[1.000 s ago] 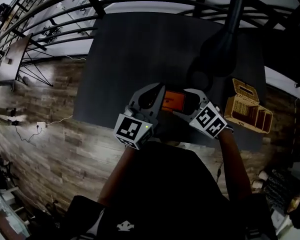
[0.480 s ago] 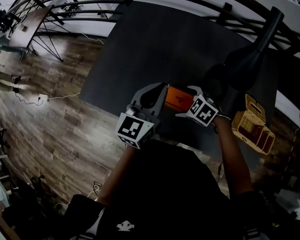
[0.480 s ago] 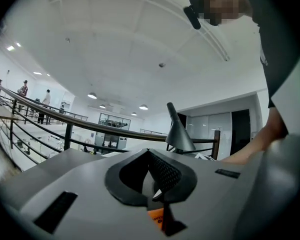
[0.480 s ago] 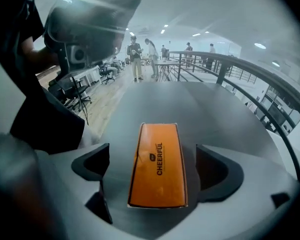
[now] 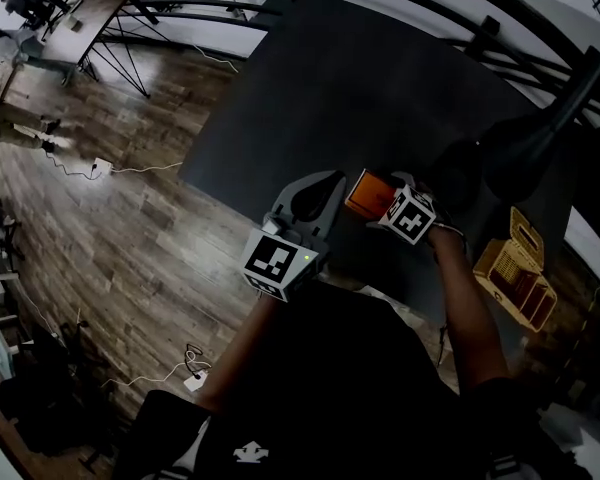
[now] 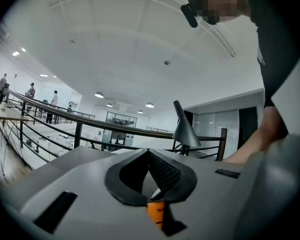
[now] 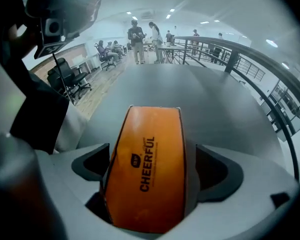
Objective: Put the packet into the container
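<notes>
My right gripper [image 7: 151, 156] has just spread its jaws wide, freeing the orange packet [image 5: 368, 196] that stands between them. My left gripper [image 6: 151, 156] is clamped on its corner. The packet is well apart from the container [image 5: 515, 283], so carrying it falls to the left.

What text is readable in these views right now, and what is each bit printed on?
"CHEERFUL": black print on the orange packet, right gripper view.
Small logo above it and the fine line beside it: too blurred to read.
Packet's print in the left gripper view: too small to read.
</notes>
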`<state>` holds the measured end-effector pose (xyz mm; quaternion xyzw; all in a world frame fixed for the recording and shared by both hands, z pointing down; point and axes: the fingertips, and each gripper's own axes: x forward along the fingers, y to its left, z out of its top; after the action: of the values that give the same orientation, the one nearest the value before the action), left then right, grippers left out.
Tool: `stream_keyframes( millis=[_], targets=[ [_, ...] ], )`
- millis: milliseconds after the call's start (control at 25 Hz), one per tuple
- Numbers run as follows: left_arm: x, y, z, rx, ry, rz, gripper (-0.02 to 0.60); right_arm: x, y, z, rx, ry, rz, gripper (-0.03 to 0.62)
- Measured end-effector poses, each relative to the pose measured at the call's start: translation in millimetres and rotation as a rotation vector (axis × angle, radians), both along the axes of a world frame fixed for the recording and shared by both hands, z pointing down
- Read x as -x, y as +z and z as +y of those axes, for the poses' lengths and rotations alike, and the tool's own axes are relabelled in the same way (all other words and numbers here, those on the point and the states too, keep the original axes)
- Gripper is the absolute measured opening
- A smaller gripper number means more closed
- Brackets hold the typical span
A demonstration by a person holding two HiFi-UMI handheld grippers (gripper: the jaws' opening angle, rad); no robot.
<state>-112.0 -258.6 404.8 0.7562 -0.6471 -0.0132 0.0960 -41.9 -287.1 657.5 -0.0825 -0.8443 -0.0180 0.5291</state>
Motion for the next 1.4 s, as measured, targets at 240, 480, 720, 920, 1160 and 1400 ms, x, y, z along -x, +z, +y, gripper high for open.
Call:
stream_keyframes(
  millis=[240, 480, 720, 920, 1160, 1400],
  targets=[
    [6, -6, 2, -0.006, -0.005, -0.008, 0.006, 2, 5, 4, 0.000, -0.013, 0.032, 0.519],
    [7, -6, 3, -0.008, 0.011, -0.005, 0.006, -2, 1, 2, -0.062, -0.070, 0.070, 0.358],
    [-3, -6, -1, -0.018, 0.052, -0.003, 0.006, -9, -13, 3, -0.074, -0.066, 0.050, 0.354],
    [-20, -10, -11, -0.029, 0.120, 0.001, 0.006, -21, -38, 0, -0.111, -0.072, 0.028, 0.354],
    [-51, -10, -25, -0.040, 0.221, 0.009, 0.006, -46, -67, -8, -0.166, -0.055, 0.018, 0.354],
    [-92, -10, -41, -0.046, 0.332, 0.024, 0.006, -95, -90, -16, -0.223, -0.022, 0.042, 0.355]
  ],
)
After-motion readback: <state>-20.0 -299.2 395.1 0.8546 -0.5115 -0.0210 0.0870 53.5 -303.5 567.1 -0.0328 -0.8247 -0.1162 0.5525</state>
